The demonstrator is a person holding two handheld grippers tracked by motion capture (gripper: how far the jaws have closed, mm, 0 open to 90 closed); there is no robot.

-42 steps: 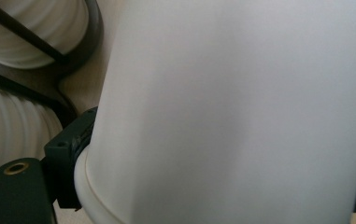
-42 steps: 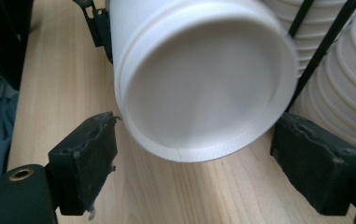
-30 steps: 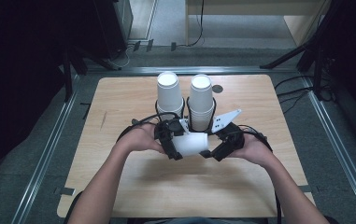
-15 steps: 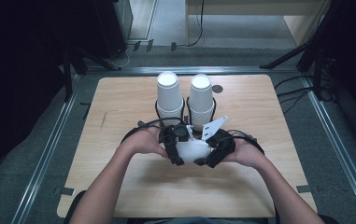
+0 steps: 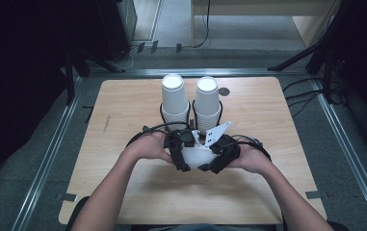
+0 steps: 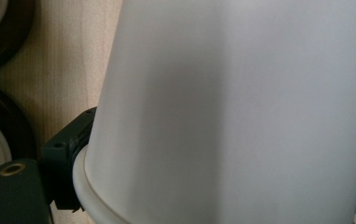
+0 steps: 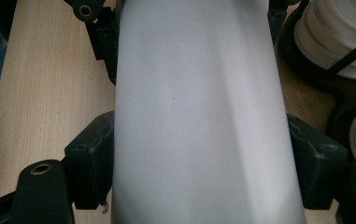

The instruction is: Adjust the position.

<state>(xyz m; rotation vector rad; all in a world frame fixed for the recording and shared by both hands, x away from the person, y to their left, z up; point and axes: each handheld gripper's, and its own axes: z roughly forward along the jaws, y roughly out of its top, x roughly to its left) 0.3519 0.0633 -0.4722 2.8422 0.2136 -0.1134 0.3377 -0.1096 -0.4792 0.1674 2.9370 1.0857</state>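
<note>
A plain white paper cup (image 5: 198,156) lies on its side above the near middle of the light wooden table (image 5: 123,110), held between both grippers. The left gripper (image 5: 178,154) is clamped on it. The right gripper (image 5: 219,159) has just been closing; its jaws flank the cup, apparently pressing.

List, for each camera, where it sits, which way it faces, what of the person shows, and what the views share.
High view: above the person's side, facing forward and down on the light wooden table; both forearms, left gripper and right gripper meet on a single white paper cup, before two stacks of white paper cups.
Left gripper view: rides the left gripper, facing the cup's wall; black jaws flank it.
Right gripper view: rides the right gripper; jaws, just closing, flank the cup.
Shared: the cup, table and stacks.
</note>
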